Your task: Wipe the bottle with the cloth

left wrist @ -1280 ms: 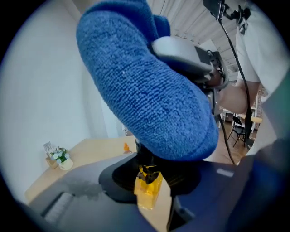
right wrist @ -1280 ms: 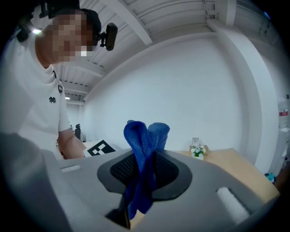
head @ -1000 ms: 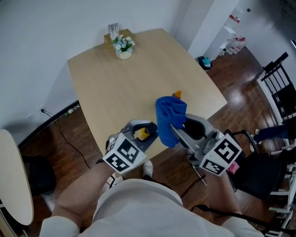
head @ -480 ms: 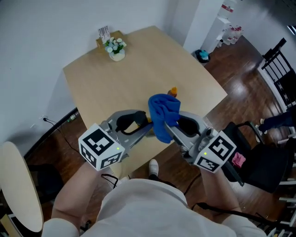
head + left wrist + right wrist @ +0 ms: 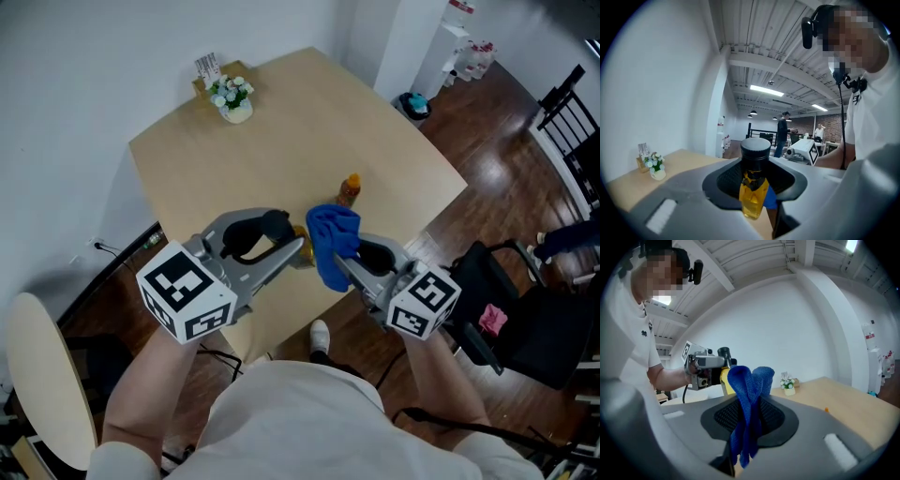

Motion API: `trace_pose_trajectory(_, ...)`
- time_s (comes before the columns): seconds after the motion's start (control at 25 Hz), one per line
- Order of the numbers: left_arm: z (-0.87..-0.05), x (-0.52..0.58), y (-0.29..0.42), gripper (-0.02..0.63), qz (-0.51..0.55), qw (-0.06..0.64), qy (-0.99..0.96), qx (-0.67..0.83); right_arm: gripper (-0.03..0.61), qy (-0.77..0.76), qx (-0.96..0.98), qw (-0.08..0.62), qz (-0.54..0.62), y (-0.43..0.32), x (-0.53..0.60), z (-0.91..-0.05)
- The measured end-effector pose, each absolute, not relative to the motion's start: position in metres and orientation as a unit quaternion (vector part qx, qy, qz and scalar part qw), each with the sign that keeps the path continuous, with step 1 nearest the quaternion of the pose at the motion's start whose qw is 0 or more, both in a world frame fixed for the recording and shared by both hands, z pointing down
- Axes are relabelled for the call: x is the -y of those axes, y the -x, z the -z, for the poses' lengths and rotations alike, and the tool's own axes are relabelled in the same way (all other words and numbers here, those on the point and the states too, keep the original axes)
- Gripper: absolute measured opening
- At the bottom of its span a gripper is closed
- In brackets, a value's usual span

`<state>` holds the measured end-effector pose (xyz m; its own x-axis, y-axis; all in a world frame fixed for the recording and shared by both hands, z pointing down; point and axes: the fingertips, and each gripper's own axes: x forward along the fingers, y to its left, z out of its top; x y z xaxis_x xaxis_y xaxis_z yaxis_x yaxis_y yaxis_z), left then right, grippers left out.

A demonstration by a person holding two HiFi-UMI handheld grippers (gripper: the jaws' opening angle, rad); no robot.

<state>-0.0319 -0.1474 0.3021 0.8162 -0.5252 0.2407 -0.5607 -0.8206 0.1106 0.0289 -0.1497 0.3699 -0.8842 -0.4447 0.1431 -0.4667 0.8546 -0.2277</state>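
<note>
left gripper [image 5: 296,250] fingers clamped on bottle [image 5: 753,193]: yellow liquid, black cap | right gripper [image 5: 343,266] fingers pinching bunched blue cloth [image 5: 746,380], just beside bottle

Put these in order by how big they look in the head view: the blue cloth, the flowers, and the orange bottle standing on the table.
1. blue cloth
2. flowers
3. orange bottle
The cloth is held up nearer the camera, so it may look extra big. The flowers sit farthest away, so they may look smaller than they are.
</note>
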Motion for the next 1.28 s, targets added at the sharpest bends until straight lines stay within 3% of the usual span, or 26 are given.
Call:
trace_pose_trajectory(0.32, -0.297, 0.160, 0.039, 0.152, -0.105, 0.094, -0.945, 0.297, 0.091, -0.255, 0.950, 0.076, -0.162, -0.043, 0.159, -0.416)
trace_pose_trajectory(0.76, -0.325, 0.178, 0.046, 0.152, -0.129, 0.122, -0.933, 0.314, 0.091, -0.187, 0.980, 0.023, -0.059, -0.009, 0.101, -0.322)
trace_pose_trajectory(1.28, -0.292, 0.173, 0.045, 0.153, -0.101, 0.115, -0.940, 0.305, 0.091, -0.175, 0.978, 0.072, -0.085, 0.008, 0.106, -0.388)
